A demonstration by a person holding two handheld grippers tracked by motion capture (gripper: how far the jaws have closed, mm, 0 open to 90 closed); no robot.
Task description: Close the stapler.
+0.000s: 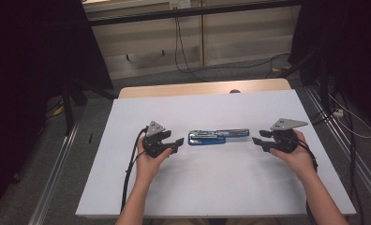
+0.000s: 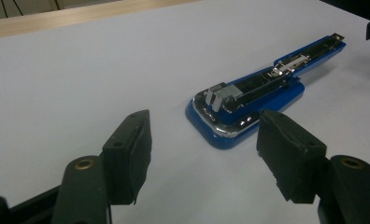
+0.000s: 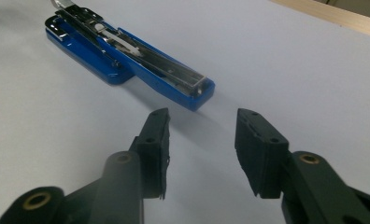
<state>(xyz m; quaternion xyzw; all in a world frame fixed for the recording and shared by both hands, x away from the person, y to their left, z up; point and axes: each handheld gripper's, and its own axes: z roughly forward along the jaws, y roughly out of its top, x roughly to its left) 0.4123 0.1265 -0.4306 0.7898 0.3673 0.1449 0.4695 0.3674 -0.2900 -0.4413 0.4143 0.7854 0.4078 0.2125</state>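
The table (image 1: 202, 187), covered by a white sheet with a strip of bare wood at its far edge, carries a single object near its middle: a blue stapler (image 1: 216, 137) lying flat, lengthwise from left to right. It is swung fully open, so the base and the staple-carrying arm lie end to end in one long line, with the metal channel and spring parts facing up. In the left gripper view the wider rounded end of the stapler (image 2: 248, 105) lies closest to the jaws; in the right gripper view the narrow, squared-off end of the stapler (image 3: 141, 60) points toward the jaws.

The left hand-held gripper (image 1: 178, 142) sits just beside the stapler's left end, its jaws spread apart with nothing between them, and they are not touching the blue body. The right hand-held gripper (image 1: 257, 141) faces the opposite end from slightly farther off, jaws likewise apart and holding nothing. Both rest low over the sheet, aimed inward at the stapler.

As a judgement, the work looks to be at its approach stage: the stapler is already laid open, but neither end has been grasped. Closing on it, and whatever handling follows, such as folding it shut or loading it, remains to be done.
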